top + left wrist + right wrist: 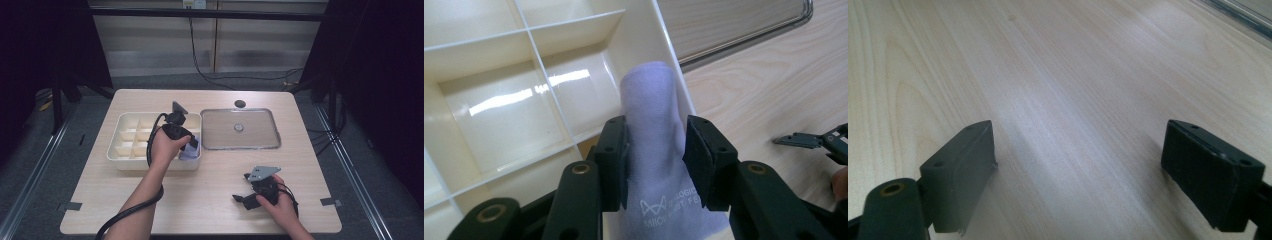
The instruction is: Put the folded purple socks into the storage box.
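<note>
You had left hand-held gripper (656,150) clamped on rolled lavender cloth (653,110), hanging over near-right compartment of cream divider tray (125,162). Not dropped in yet, so placing looked unfinished. Right hand-held gripper (1078,172) sat wide, holding nothing, low over worktop (200,200).

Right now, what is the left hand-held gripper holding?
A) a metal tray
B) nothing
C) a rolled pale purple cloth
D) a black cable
C: in the left gripper view, the left hand-held gripper has both jaws pressed against a rolled pale purple cloth, over the cream divided box.
</note>
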Demonstrator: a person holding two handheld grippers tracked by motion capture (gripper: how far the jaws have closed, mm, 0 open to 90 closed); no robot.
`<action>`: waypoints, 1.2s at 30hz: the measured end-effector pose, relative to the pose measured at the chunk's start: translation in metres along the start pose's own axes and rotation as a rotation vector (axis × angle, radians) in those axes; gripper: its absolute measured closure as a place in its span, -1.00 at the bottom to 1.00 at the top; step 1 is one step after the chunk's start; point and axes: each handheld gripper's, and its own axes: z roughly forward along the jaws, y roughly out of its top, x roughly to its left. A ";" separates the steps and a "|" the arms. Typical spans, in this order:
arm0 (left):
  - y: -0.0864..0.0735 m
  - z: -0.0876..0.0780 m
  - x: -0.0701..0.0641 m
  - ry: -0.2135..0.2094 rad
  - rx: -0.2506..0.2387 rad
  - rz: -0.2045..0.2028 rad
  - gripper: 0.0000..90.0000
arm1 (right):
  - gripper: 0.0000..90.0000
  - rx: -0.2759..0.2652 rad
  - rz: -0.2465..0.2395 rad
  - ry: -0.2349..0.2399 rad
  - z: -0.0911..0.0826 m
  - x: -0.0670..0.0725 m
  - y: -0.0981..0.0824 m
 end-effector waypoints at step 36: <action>-0.016 0.012 0.003 0.034 0.043 -0.040 0.75 | -0.70 0.001 -0.002 0.001 0.000 0.000 0.000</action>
